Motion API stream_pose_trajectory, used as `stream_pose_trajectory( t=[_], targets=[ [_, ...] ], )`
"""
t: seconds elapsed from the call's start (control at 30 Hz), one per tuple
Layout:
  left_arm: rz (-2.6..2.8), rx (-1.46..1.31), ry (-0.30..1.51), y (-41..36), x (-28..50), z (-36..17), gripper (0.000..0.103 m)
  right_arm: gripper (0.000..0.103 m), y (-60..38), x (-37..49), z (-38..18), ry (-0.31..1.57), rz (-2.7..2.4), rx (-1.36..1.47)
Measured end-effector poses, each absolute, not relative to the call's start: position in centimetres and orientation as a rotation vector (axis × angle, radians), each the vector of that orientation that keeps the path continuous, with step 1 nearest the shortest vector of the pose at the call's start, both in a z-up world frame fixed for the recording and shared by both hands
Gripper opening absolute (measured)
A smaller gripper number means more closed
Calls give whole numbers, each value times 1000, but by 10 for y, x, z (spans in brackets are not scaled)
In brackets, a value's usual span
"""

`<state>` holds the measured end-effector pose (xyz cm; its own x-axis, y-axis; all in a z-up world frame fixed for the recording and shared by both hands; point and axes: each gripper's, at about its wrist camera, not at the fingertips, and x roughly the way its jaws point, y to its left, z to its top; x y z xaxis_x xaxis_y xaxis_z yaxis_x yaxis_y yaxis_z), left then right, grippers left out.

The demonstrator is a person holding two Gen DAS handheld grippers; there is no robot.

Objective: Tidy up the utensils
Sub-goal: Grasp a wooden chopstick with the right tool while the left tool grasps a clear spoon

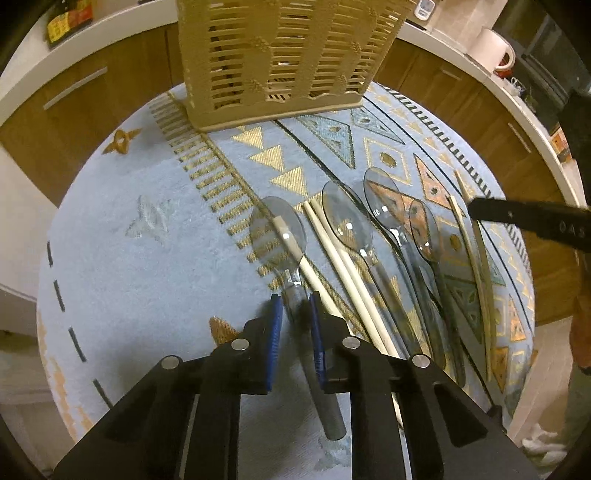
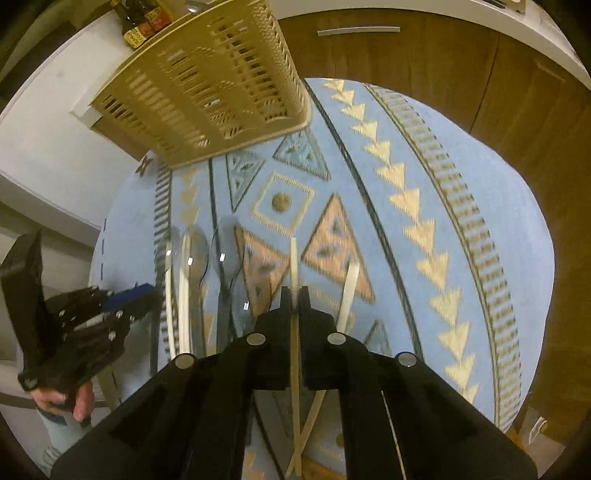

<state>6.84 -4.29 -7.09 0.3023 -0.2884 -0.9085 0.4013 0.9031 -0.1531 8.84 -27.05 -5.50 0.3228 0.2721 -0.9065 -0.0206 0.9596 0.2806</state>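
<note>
My left gripper point(image 1: 295, 301) has its blue pads pressed on the neck of a shiny spoon point(image 1: 277, 229) that lies leftmost on the cloth. A pale stick lies across that spoon's bowl. Beside it lie a pair of white chopsticks point(image 1: 343, 258) and three more spoons point(image 1: 347, 218). My right gripper point(image 2: 294, 291) is shut on a thin wooden chopstick point(image 2: 293, 258), which runs up between its black fingers. A second wooden chopstick point(image 2: 349, 291) lies just to the right, crossing under the first near the table's front. A tan slotted basket point(image 1: 284, 55) stands at the back of the table.
The round table point(image 2: 480, 184) wears a light blue patterned cloth. Brown cabinets under a white counter curve behind it. A white mug point(image 1: 495, 48) and bottles point(image 2: 140, 22) stand on the counter. A hand point(image 2: 79, 402) holds the left gripper at the table's left side.
</note>
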Motion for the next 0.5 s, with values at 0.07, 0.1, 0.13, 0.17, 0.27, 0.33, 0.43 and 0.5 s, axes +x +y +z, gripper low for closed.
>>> stream_pose_trajectory(
  t=[0.07, 0.1, 0.13, 0.17, 0.27, 0.33, 0.43, 0.5],
  targets=[
    [-449, 146, 1168, -50, 70, -70, 15, 3, -273, 97, -58, 1239, 194, 239],
    [-446, 156, 1164, -52, 71, -69, 15, 3, -273, 103, -59, 1245, 210, 241],
    [-444, 164, 1161, -54, 72, -69, 15, 3, -273, 106, -60, 1246, 220, 244],
    [-443, 166, 1161, -55, 74, -69, 15, 3, -272, 111, -62, 1244, 222, 247],
    [-447, 163, 1154, -54, 77, -68, 12, 4, -273, 117, -65, 1252, 232, 250],
    [-453, 143, 1149, -50, 77, -67, 11, 4, -276, 119, -69, 1279, 242, 264],
    [-466, 76, 1145, -39, 77, -68, 8, 8, -278, 116, -75, 1318, 268, 268],
    [-482, 14, 1148, -29, 77, -67, 3, 8, -278, 110, -78, 1330, 267, 241]
  ],
)
